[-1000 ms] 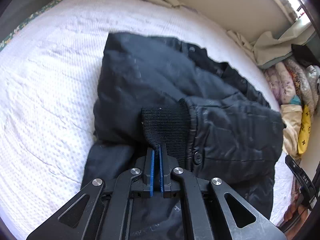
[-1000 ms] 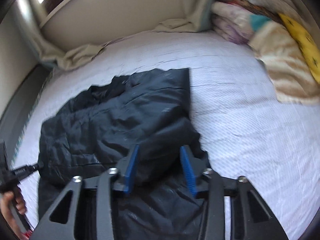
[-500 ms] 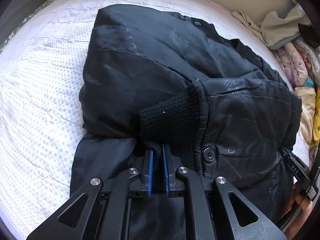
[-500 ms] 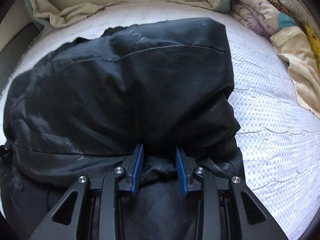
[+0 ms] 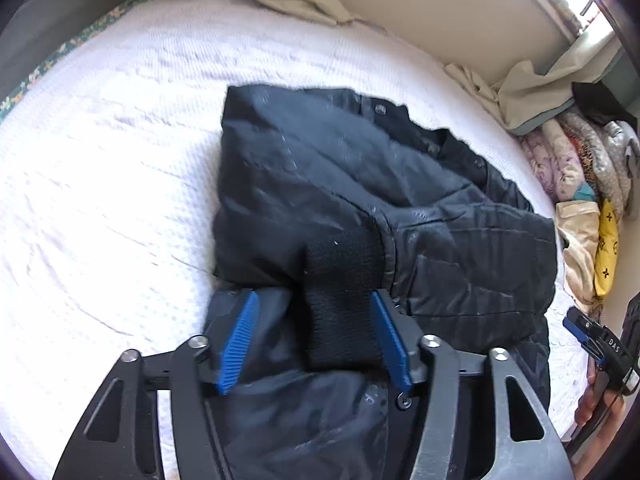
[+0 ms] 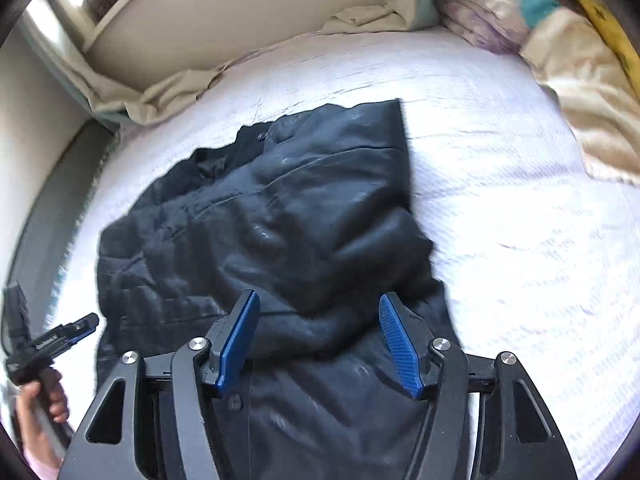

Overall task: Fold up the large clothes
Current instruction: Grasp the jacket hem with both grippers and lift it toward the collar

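Note:
A black padded jacket [image 5: 320,184] lies folded over itself on the white bed [image 5: 100,180]. Its black knit cuff [image 5: 340,272] rests on top at the near edge. My left gripper [image 5: 314,300] hovers over the cuff with its jaws opening; the cuff lies between the blue pads, unpinched. In the right wrist view the jacket [image 6: 280,208] shows its folded bulk. My right gripper [image 6: 318,298] stands just above the near fold with jaws opening, and the dark fabric between its pads lies loose. Each gripper shows at the edge of the other's view: the right gripper [image 5: 576,324], the left gripper [image 6: 80,326].
Folded blankets and clothes [image 5: 580,168] are stacked along the bed's right side, also visible in the right wrist view [image 6: 500,12]. A crumpled beige cloth [image 6: 168,96] lies against the far wall. A person's hand [image 6: 40,400] holds the left gripper's handle. White bedding [image 6: 520,240] stretches right of the jacket.
Both grippers have gone from pinched to wide apart, letting go of the knit cuff and the jacket fold. Both have drawn back from the jacket, which has settled flatter.

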`<move>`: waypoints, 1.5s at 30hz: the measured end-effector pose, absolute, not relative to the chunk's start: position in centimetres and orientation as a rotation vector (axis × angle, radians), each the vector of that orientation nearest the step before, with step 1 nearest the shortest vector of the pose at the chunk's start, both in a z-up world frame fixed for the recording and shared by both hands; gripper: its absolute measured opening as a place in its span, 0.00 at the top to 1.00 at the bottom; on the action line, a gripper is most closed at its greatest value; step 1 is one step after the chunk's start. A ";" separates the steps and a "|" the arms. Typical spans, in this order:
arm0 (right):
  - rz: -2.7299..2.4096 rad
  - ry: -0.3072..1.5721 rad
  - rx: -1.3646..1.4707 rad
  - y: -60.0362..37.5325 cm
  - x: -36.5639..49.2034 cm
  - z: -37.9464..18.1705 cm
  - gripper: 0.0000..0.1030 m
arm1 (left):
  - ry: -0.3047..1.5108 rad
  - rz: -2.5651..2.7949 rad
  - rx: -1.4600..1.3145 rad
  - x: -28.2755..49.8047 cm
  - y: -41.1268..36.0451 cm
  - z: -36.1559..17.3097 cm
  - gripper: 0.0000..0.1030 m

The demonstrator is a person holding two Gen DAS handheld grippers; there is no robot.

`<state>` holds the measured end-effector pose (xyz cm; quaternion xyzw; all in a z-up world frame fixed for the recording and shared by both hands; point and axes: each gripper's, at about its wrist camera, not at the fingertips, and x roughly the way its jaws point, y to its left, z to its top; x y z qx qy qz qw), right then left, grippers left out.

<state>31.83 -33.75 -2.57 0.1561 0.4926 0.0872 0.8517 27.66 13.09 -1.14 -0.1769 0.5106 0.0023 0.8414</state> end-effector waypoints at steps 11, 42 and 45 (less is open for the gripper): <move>0.169 1.191 0.418 -41.0 26.2 -5.1 0.41 | 1.142 -0.119 -0.551 24.6 16.0 -0.5 0.34; 0.308 1.367 0.612 -40.3 13.0 -10.7 0.81 | 1.406 -0.208 -0.618 11.1 15.2 -6.6 0.82; 0.330 1.349 0.589 -39.8 13.0 -10.2 0.87 | 1.376 -0.225 -0.604 10.9 15.0 -5.9 0.86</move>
